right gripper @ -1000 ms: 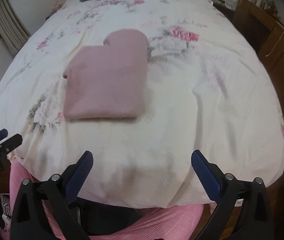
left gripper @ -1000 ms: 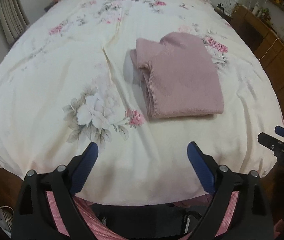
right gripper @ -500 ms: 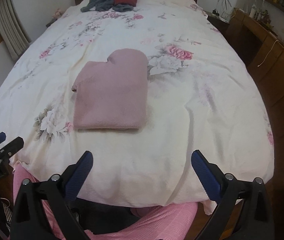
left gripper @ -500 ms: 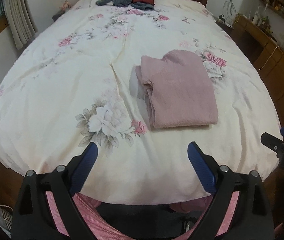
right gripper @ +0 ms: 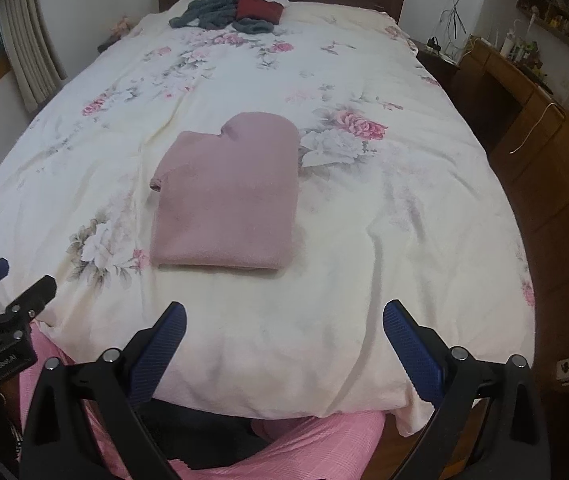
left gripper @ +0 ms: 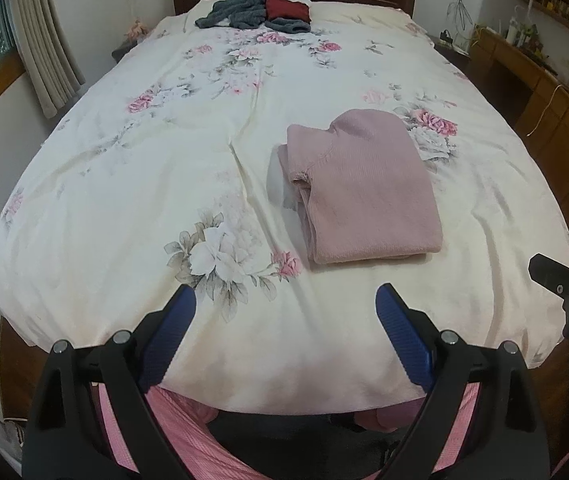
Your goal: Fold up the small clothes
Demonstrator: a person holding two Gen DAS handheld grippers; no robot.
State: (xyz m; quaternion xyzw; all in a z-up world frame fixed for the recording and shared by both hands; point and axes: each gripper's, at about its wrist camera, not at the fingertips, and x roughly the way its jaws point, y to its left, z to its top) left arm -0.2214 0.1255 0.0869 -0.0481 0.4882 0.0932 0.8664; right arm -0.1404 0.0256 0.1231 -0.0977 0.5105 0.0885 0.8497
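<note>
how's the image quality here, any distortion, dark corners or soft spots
Left wrist view: fisheye bends the bed into a dome, corners go black, and the pink folded garment looks sharp, down to its ribbing. Right wrist view: same bulge and dark corners, dim indoor light, the garment looks softer and grainier, and the far clothes pile is slightly blurred.

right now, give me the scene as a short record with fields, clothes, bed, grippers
folded item: pink garment, folded into a flat stack on the bed, near the foot end
unfolded pile: grey and red clothes heaped by the headboard
surface: floral bedspread, a few creases
left gripper: open, holding nothing, over the foot edge of the bed
right gripper: open, holding nothing, over the foot edge of the bed
contact: neither gripper touches the pink garment
</note>
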